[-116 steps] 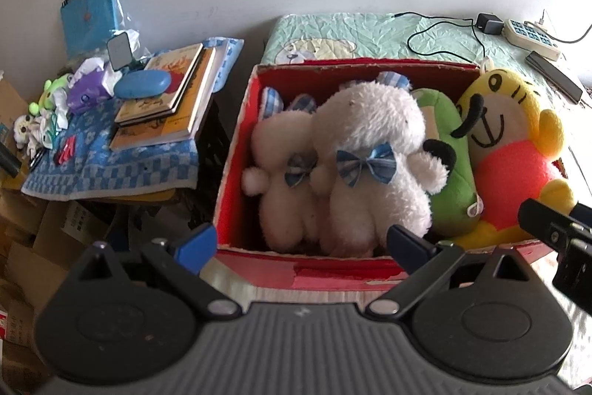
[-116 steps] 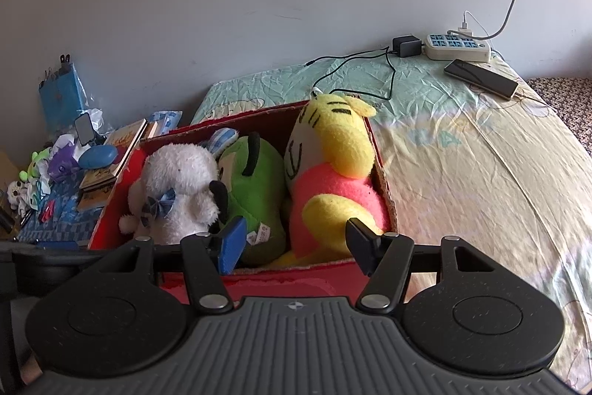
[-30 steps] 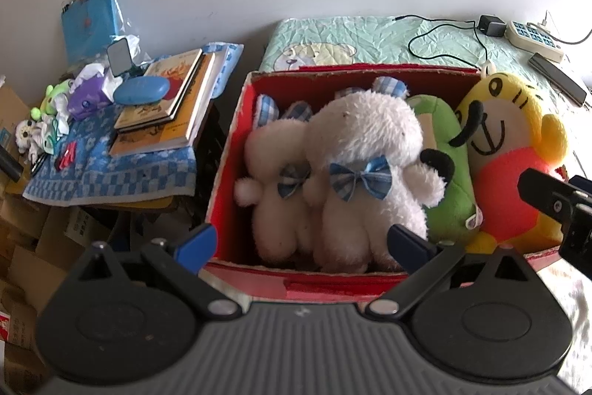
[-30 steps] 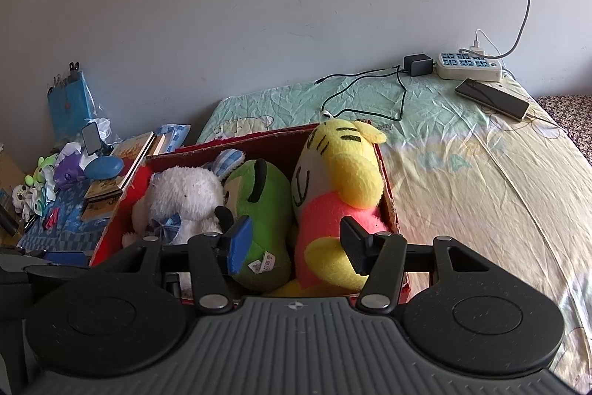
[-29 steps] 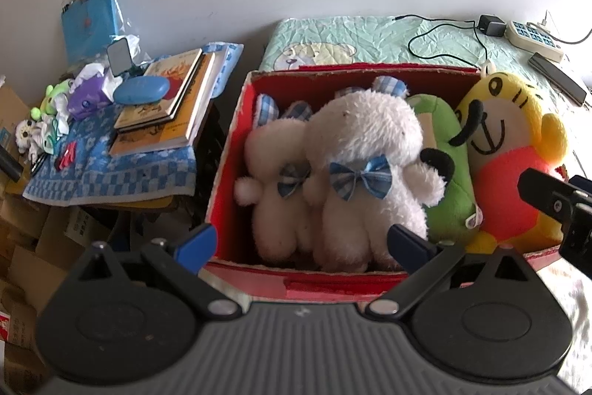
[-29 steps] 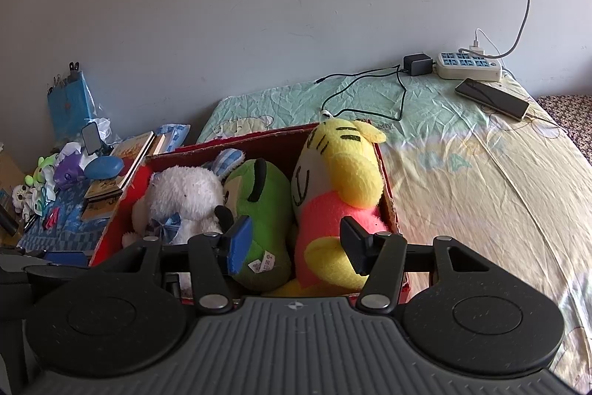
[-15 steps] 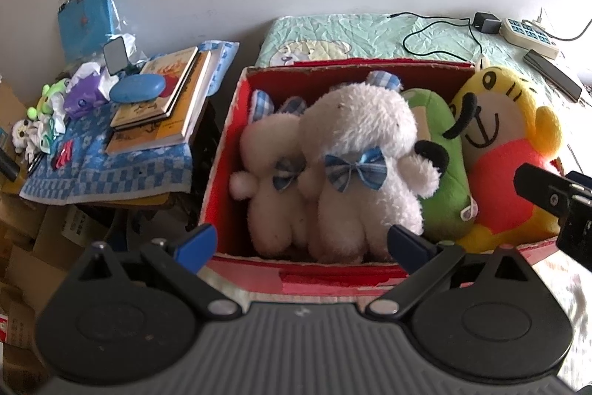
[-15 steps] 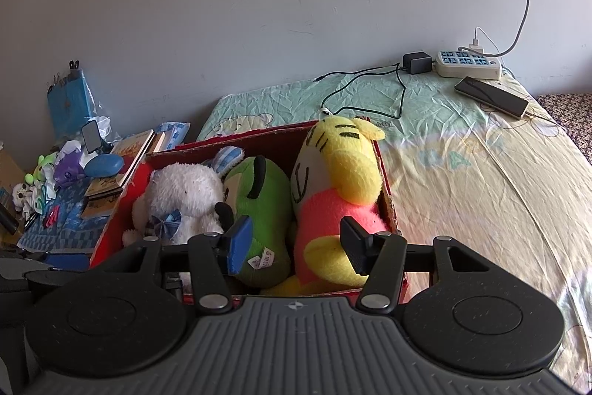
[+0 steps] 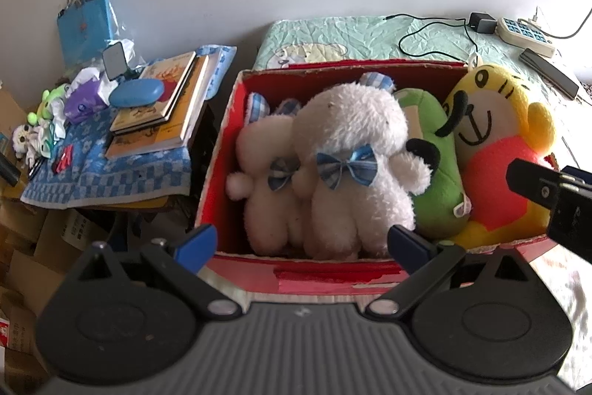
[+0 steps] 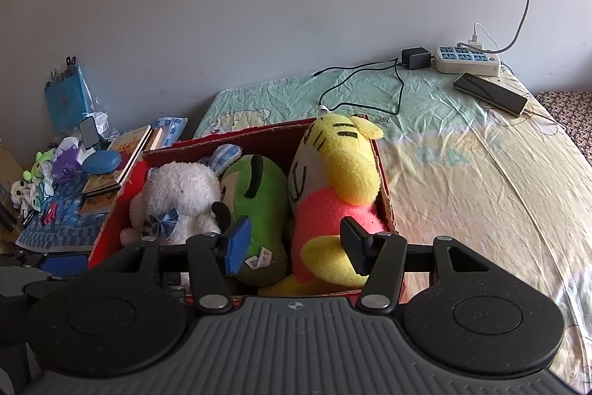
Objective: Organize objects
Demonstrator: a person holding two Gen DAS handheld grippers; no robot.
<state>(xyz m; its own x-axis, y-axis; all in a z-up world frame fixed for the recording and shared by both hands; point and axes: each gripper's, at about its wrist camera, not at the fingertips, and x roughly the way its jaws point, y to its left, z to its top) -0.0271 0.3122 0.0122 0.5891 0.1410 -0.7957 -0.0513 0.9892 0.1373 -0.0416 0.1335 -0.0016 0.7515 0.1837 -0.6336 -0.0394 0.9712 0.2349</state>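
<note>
Red cardboard box (image 9: 218, 150) is sitting on the bed (image 10: 481, 173), packed w/ four plush toys side by side. Contents, left to right in left wrist view: small white plush (image 9: 266, 195) w/ blue bow, big white plush (image 9: 355, 143) w/ blue bow, green plush (image 9: 440, 180), yellow-and-pink plush (image 9: 499, 150) leaning against box's right wall. All four are standing upright and touching their neighbours.

Left gripper (image 9: 301, 241) is hovering just before box's near wall, jaws spread wide, nothing between them. Right gripper (image 10: 292, 243) is hovering over near right corner of box, jaws parted, empty; green and yellow-and-pink plush showing behind the gap, pads not pressing on either.

Vs. approx. four sec ago: box contents are keeping same order. Both grippers are staying at same spread. In right wrist view the box is sitting slightly lower and closer under the fingers; in left wrist view the framing is nearly unchanged.

Side items: books (image 9: 162, 106) and blue case (image 9: 137, 92) on checked cloth left of box; power strip (image 10: 468, 60) and phone (image 10: 490, 94) at far end of bed.
</note>
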